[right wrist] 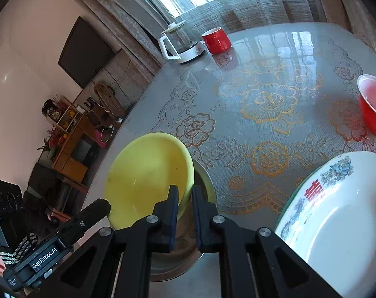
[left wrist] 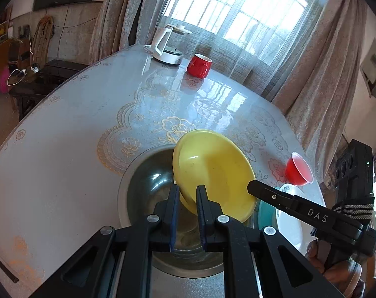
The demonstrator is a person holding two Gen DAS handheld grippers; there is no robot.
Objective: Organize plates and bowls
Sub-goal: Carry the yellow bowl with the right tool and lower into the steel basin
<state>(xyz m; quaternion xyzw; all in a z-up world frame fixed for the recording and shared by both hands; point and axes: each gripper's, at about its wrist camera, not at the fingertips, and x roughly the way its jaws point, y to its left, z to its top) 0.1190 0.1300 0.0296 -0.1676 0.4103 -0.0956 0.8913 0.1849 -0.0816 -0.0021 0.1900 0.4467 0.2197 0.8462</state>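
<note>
- Yellow plastic, tilted steeply, is what both tools are clamped on: the yellow bowl [left wrist: 212, 171] is held at lower centre of each view, over a steel basin [left wrist: 148, 181] that is set on the table [left wrist: 64, 149].
- Left gripper [left wrist: 188, 191]: its jaws are pressed together on the bowl's near rim, which is seen between the blue pads.
- Right gripper [right wrist: 184, 191]: the opposite rim is pinched the same way (in the left view its black finger is seen reaching in from the right).
- A white patterned plate [right wrist: 336, 211] is stacked on a teal dish at lower right of the right view.
- A red bowl [right wrist: 372, 104] is seen at the right edge, apart from the plate.
- A red mug [left wrist: 199, 65] and a glass kettle [left wrist: 167, 47] are placed side by side at the far edge, upper centre.
</note>
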